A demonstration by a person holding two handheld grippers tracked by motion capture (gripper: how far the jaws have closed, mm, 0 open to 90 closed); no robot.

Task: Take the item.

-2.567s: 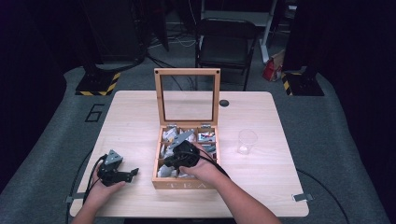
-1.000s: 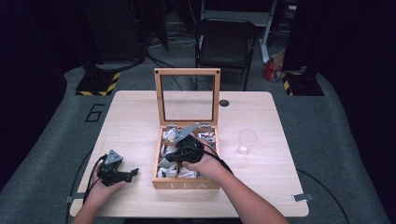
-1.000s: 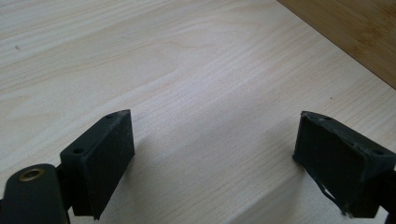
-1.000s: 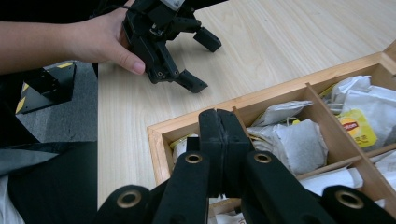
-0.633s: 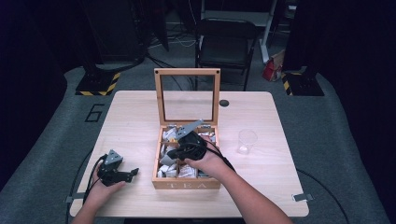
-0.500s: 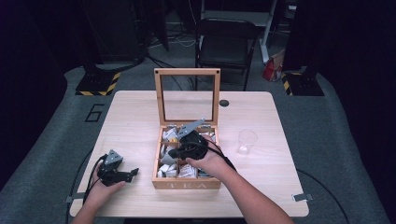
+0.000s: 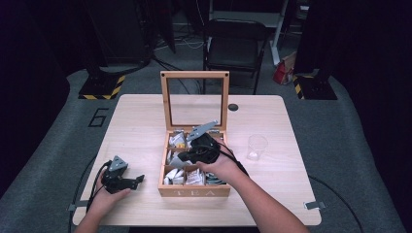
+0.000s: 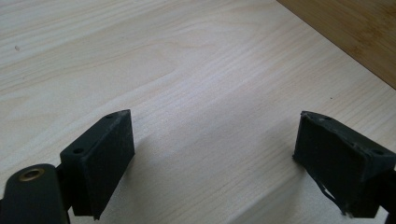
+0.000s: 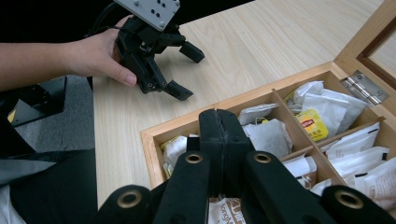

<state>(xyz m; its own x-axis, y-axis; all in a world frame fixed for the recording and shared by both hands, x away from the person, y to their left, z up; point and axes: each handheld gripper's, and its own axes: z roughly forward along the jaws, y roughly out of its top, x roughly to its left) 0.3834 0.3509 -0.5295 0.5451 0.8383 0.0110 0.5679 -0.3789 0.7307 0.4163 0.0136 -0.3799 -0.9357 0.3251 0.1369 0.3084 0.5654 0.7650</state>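
Left gripper (image 7: 138,179) low over bare counter (image 7: 141,126), left of wooden tea box (image 7: 194,190); jaws wide, nothing between them but wood grain. Box lid upright, compartments hold tea bags (image 9: 312,122). Right gripper (image 9: 218,122) above box's middle compartments, jaws pressed together; whether a bag is pinched between them cannot be told. Clear plastic cup (image 7: 256,147) right of box, apart from it.

Left tongs (image 8: 215,154) gape wide; right tongs (image 9: 218,122) pressed closed
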